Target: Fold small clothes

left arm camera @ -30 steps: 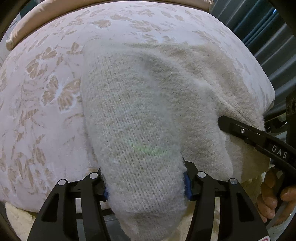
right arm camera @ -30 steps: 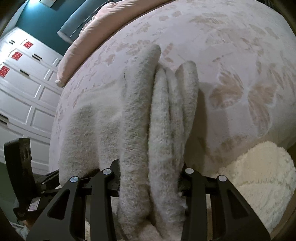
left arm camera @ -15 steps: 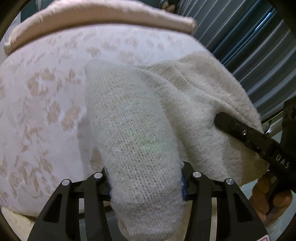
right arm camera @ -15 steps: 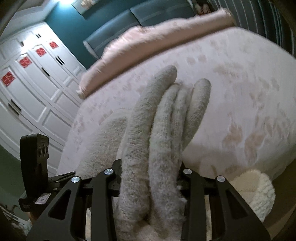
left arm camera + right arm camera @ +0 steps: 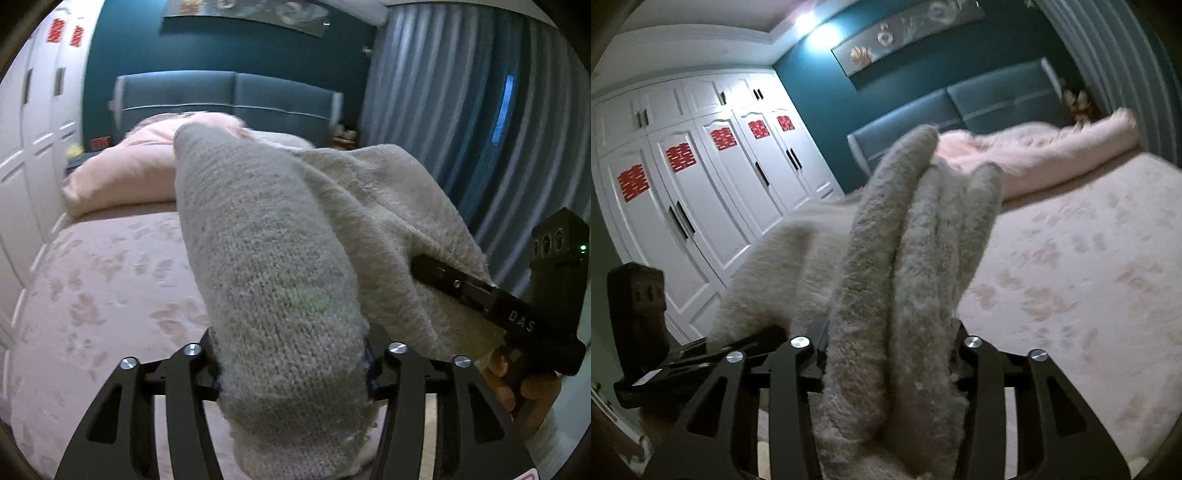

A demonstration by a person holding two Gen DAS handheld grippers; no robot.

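1. Two grippers hold one knit garment [image 5: 280, 280] in the air above the bed [image 5: 110, 280]. The left gripper [image 5: 291, 365] is clamped on a thick rolled edge of it; the right gripper [image 5: 890, 354] is clamped on several bunched folds [image 5: 916, 258], about three ridges side by side.
2. One garment only, beige and fuzzy, stretches between the two grippers. In the left view the cloth fills the middle and hides much of the bed behind it.
3. One right gripper body [image 5: 517, 314] shows at the right of the left view, with "DAS" printed in pale letters; fingers of the hand [image 5: 517, 387] wrap its grip, and a green light [image 5: 583, 247] glows on its black block.
4. One left gripper body [image 5: 646, 332] shows at the lower left of the right view, with a small label too small to read.
5. One pink floral bedspread [image 5: 1071, 280] covers the bed under the garment.
6. One rolled pink quilt [image 5: 1052, 155] lies at the head of the bed.
7. One blue headboard [image 5: 229, 99] in two panels stands behind the quilt.
8. Five red paper signs [image 5: 681, 157] sit on the white wardrobe doors [image 5: 738, 192]; the characters are not clear enough to read.
9. One long picture [image 5: 908, 35] hangs on the teal wall, and striped curtains [image 5: 461, 129] hang at the right.
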